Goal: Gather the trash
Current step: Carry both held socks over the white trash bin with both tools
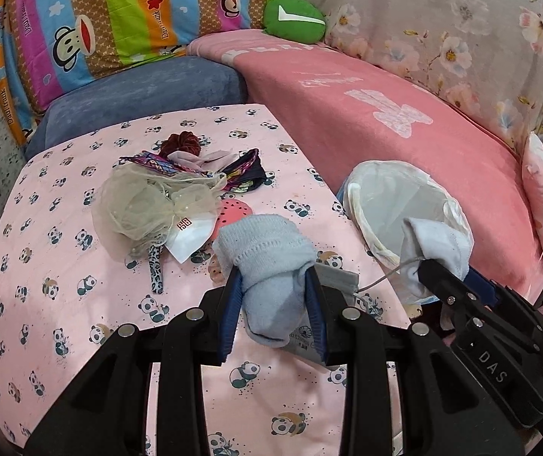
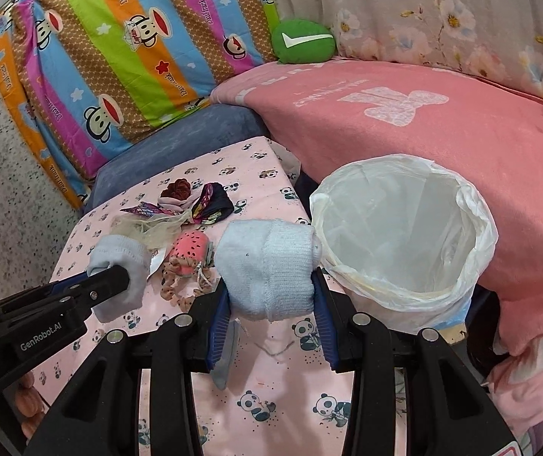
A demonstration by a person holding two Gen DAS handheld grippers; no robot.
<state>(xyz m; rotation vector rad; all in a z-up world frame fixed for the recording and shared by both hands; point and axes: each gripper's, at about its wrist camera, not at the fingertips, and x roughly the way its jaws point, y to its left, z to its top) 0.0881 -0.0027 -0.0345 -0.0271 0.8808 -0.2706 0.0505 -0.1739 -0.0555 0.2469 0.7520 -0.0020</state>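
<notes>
Each hand-held gripper – left (image 1: 276,285), right (image 2: 271,292) – pinches a sock (image 1: 267,266); releasing short of the bin (image 2: 404,235) drops it on the table (image 1: 62,266).

The lower end of the pale blue sock (image 1: 267,266) disappears between the left gripper (image 1: 276,277) pads, so its toe shape cannot be made out. In the right wrist view a second sock (image 2: 267,266) covers the near rim of the lined bin (image 2: 404,228), and the bin's base is hidden behind the right gripper (image 2: 271,296). Within the pile of hair ties (image 1: 180,186) several pieces overlap (which lies on which is unclear). The white tag (image 1: 189,237) shows a small printed mark too small to read. The bench (image 1: 62,266) runs off the lower edge.
</notes>
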